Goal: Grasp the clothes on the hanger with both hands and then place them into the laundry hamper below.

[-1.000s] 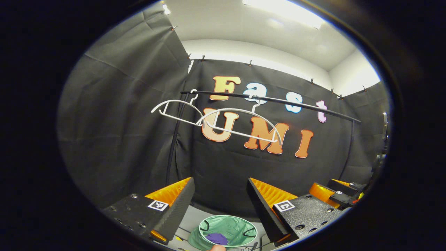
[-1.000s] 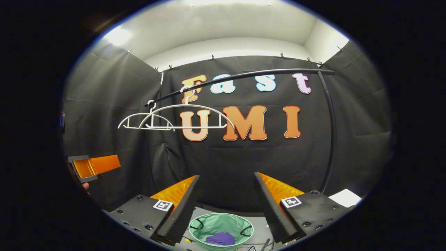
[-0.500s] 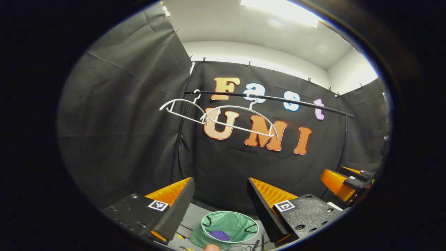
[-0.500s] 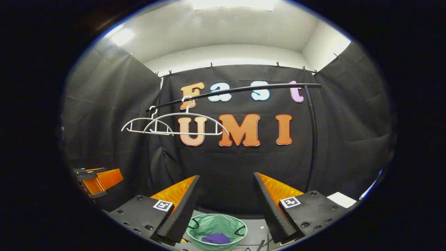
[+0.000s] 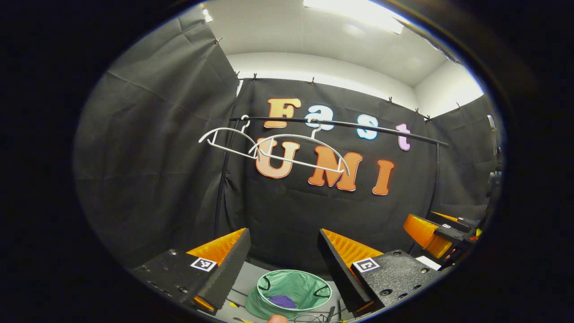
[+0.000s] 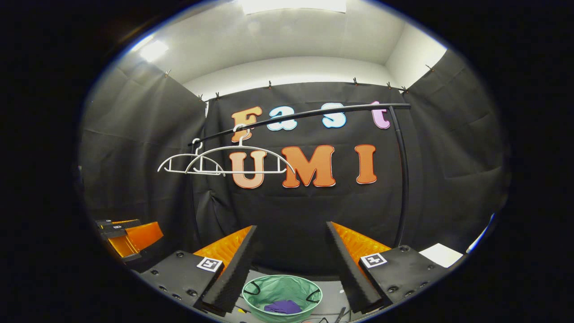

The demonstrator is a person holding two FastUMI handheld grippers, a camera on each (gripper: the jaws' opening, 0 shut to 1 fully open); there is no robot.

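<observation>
The left gripper (image 5: 283,251) is open, with a wide gap between its two fingers and nothing held in it. The right gripper (image 6: 291,251) is open too, and it also holds nothing. Both are up in the air, well above the floor. Down low between the fingers sits the green laundry hamper (image 5: 309,287) (image 6: 280,287). The purple clothes (image 5: 282,301) (image 6: 282,307) lie inside the hamper, at the bottom. Up high, a black rail (image 5: 341,124) (image 6: 309,114) runs across in front of the dark cloth wall. Two white hangers (image 5: 300,154) (image 6: 244,159) hang from the rail, side by side, and both are bare. In the left gripper view the right gripper shows far off at the right edge. In the right gripper view the left gripper shows far off at the left edge.
</observation>
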